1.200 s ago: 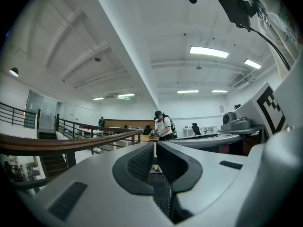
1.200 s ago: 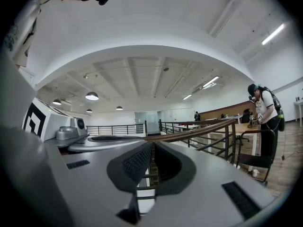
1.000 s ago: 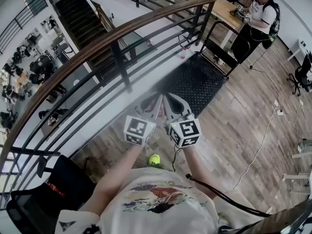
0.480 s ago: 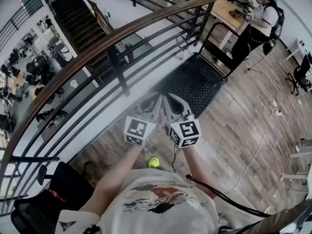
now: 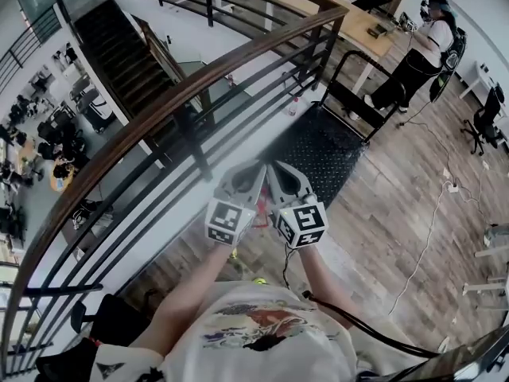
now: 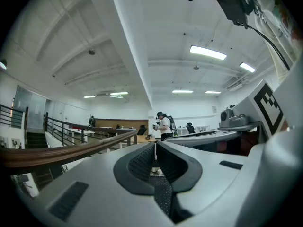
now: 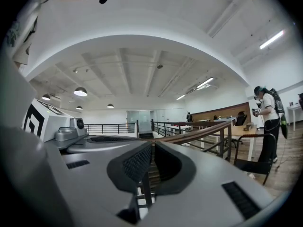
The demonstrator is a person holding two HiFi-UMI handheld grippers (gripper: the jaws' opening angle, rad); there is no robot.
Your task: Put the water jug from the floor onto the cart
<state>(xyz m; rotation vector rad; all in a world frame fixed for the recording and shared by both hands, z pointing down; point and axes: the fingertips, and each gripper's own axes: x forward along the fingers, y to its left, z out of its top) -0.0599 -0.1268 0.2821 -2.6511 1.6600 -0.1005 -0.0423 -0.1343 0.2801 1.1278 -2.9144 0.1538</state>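
Observation:
The black flat cart (image 5: 320, 148) stands on the wood floor by the railing, its upright handle (image 5: 359, 102) at the far end. I cannot pick out the water jug in any view. My left gripper (image 5: 258, 167) and right gripper (image 5: 273, 167) are held side by side at chest height, pointing level toward the cart and short of it. Both are shut with nothing between the pads. In the left gripper view the left gripper (image 6: 155, 145) has its jaws closed together. The right gripper (image 7: 152, 146) in its own view is closed too, with the cart's handle (image 7: 249, 165) at the right.
A curved wooden-topped railing (image 5: 183, 106) runs along my left, with stairs (image 5: 119, 46) and a lower floor beyond. A person (image 5: 420, 50) stands by a table past the cart. A small bottle (image 5: 295, 107) sits by the railing. A cable (image 5: 429, 221) trails over the floor at right.
The whole view has shifted forward along the railing toward the cart. Both grippers moved with it, still side by side and shut.

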